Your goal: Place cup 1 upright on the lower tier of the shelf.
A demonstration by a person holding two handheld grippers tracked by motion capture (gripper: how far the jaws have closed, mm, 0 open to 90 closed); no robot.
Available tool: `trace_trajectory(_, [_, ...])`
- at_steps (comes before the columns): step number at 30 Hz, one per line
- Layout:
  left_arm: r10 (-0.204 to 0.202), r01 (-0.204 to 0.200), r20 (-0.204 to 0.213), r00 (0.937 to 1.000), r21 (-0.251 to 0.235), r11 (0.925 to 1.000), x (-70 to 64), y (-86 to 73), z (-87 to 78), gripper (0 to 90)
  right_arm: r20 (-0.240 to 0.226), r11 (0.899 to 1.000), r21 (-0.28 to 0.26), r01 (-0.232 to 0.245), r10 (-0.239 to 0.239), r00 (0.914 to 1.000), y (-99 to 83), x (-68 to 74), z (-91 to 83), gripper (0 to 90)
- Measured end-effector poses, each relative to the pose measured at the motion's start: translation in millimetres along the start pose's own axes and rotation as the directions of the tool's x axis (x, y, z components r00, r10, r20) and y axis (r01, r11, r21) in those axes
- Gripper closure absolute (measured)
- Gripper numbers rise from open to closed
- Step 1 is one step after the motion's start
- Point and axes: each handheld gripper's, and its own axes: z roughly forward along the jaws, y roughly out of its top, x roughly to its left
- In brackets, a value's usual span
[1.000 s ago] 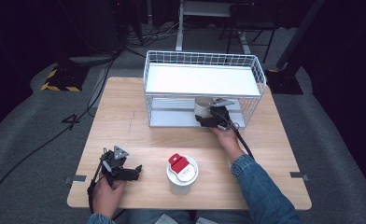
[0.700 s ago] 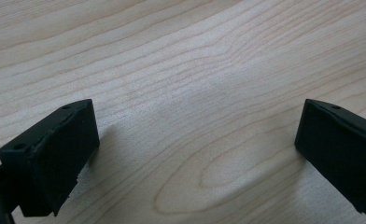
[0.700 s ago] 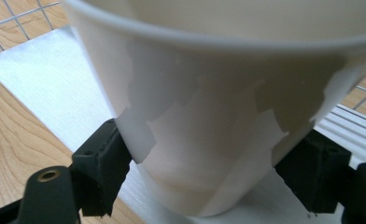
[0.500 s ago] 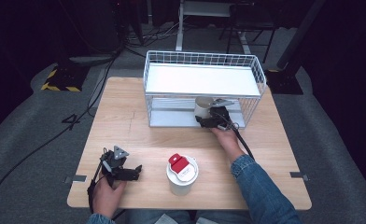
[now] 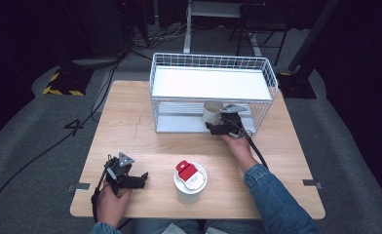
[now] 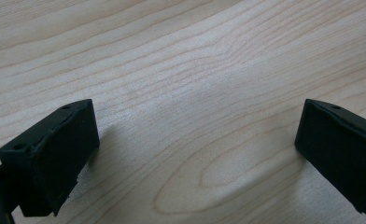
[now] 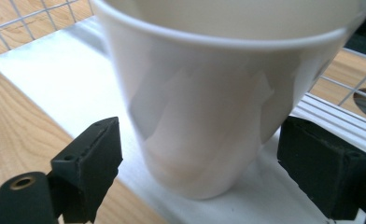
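The right hand-held gripper (image 7: 197, 179) stands wide open around the white cup (image 7: 218, 93) on the wire rack's (image 5: 213, 90) lower shelf; the left hand-held gripper (image 6: 195, 149), also wide open, holds nothing over the bench (image 6: 181, 56).

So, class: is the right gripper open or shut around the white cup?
Open. The right gripper has its jaws spread either side of the white cup, with a gap showing at each jaw.

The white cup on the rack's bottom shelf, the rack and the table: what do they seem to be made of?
The white cup looks like foam or thin plastic: matte, rolled rim, faint panels on its wall; I can't settle which. The rack seems white-coated metal wire, a fine grid, with smooth white shelves. The table looks like pale wood or wood-look laminate, with visible grain and a dull sheen.
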Motion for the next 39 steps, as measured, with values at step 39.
trace_trajectory(39, [0.031,-0.031,0.026,0.9992,0.001,0.9995,4.8,3.0,2.6,0.3,-0.073,0.999,-0.021,0.032,-0.033,0.9968,-13.5,11.0,-143.6,14.1])
